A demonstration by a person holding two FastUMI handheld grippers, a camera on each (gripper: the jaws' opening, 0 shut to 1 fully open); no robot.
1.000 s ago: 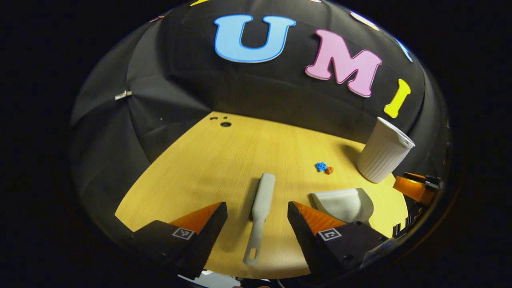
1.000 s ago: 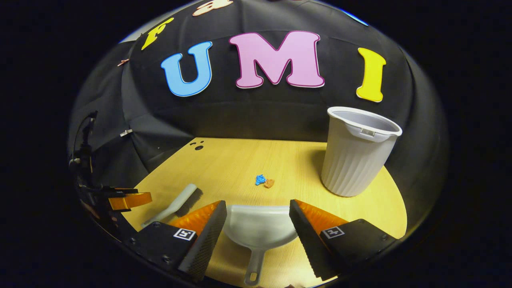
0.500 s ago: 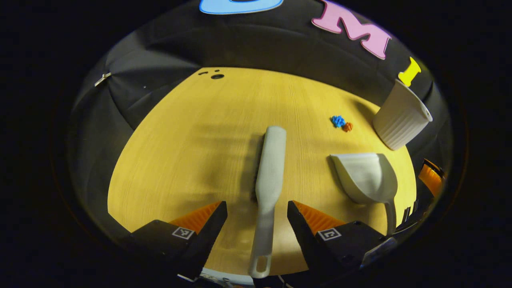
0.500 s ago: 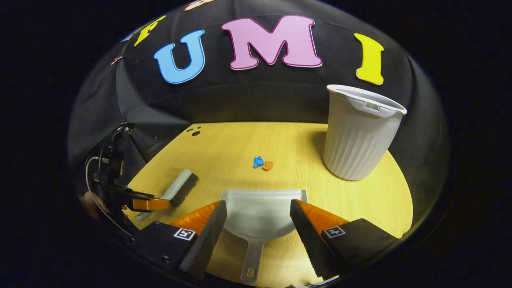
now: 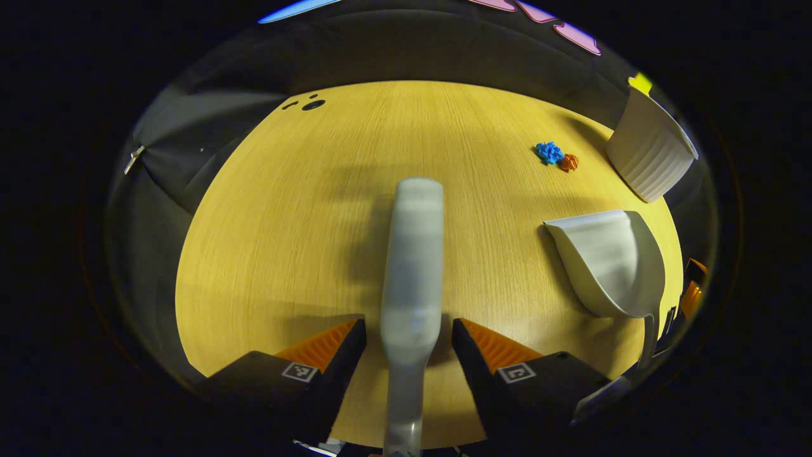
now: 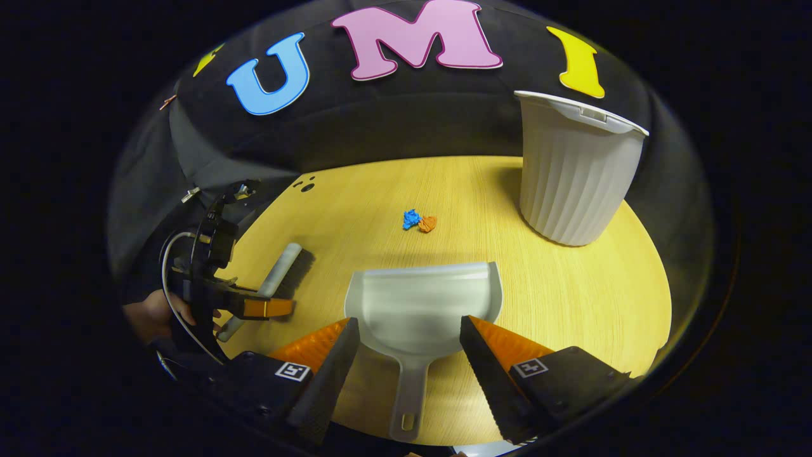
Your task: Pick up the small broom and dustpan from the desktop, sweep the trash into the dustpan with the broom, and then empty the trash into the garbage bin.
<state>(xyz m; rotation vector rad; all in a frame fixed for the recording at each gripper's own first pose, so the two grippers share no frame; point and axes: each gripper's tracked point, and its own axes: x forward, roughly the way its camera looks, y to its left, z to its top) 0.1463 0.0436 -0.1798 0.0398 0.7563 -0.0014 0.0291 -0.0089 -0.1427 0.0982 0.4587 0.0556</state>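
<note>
We are at the pick-up step, with neither tool in hand yet. Our left gripper hangs low over the desk, jaws spread wide, and the broom lies lengthwise straight between its fingers, head running ahead and handle passing back under us; the fingers flank the neck with a gap on each side, so nothing is gripped. Off to this gripper's right the dustpan lies flat, and farther ahead to the right sit the two scraps of trash, blue and orange, touching each other, with the bin just beyond them. Our right gripper is likewise wide, straddling the rear of the dustpan: the handle runs back between the fingers and the scoop's mouth opens ahead toward the trash. The bin stands upright ahead and to the right, well apart from the pan. In this view the left gripper shows to the left, beside the broom, held by a hand. Next, we judge, each gripper must drop onto its handle and close squarely, keeping centred so the handles do not skid sideways, then lift both clear.
</note>
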